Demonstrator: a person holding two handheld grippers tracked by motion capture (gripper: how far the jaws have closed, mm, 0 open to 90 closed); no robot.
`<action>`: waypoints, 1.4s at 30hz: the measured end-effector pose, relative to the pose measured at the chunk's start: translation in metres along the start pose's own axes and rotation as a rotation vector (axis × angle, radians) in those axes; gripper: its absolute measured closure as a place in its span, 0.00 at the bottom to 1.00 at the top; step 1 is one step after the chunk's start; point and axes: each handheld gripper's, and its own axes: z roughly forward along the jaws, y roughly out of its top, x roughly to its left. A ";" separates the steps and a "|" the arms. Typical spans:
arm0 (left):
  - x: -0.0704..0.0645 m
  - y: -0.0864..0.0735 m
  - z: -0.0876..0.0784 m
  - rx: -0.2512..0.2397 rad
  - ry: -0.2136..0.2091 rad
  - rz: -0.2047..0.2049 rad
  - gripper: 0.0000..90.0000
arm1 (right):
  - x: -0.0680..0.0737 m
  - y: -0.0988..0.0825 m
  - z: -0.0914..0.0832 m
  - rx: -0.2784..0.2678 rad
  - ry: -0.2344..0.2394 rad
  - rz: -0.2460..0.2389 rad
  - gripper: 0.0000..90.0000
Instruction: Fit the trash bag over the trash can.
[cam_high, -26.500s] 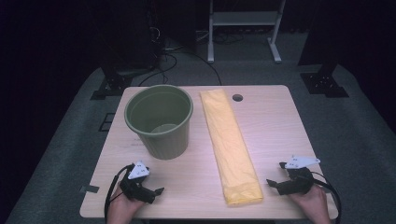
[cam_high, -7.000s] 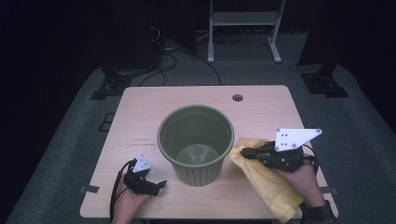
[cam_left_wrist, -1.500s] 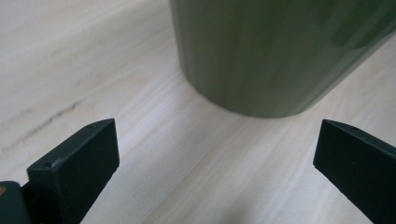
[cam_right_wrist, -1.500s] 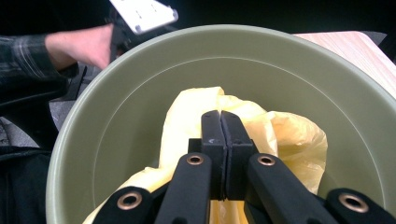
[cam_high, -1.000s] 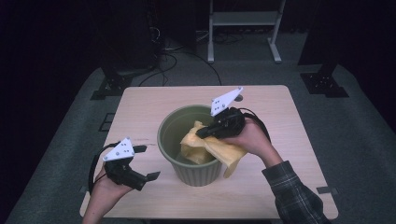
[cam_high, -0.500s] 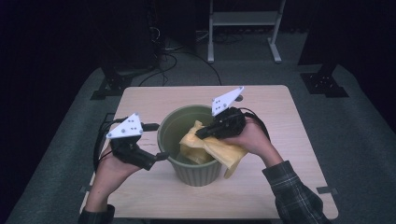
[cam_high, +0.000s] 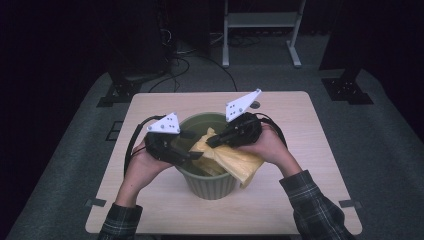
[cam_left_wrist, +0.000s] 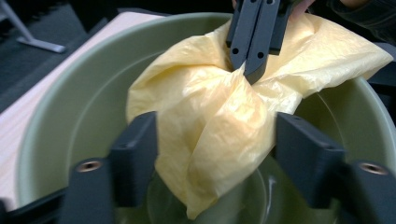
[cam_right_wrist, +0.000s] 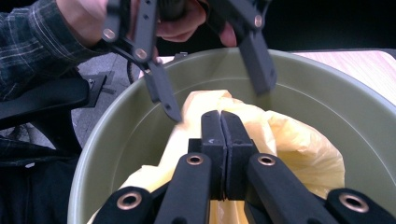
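**While the right claw pins the bag, the left must catch one layer only**

As seen from the high view, the green bin (cam_high: 210, 165) stands mid-table (cam_high: 320, 200) with the yellow bin bag (cam_high: 230, 157) half inside, half draped over its near rim. The right gripper (cam_high: 212, 141) is clamped on the bag; the left gripper (cam_high: 197, 156) reaches over the rim.

Along the left gripper view, its jaws have just been closing yet stand apart, the bag (cam_left_wrist: 219, 116) between them, untouched. Close on a single film edge, not the whole bunch.

From the right gripper view, the shut jaws pinch the plastic (cam_right_wrist: 289, 140). Hold firm, then pull the hands apart gently so the mouth opens without tearing.
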 end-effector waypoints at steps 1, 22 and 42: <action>0.000 0.000 0.001 0.005 -0.007 0.002 0.38 | 0.000 0.000 0.000 0.000 0.000 0.000 0.99; 0.004 0.000 -0.015 0.060 0.092 -0.075 0.90 | -0.002 -0.038 -0.057 -0.087 -0.147 0.096 0.54; 0.003 -0.006 -0.006 0.095 0.108 -0.070 0.87 | 0.006 -0.080 -0.088 -0.101 -0.098 0.135 1.00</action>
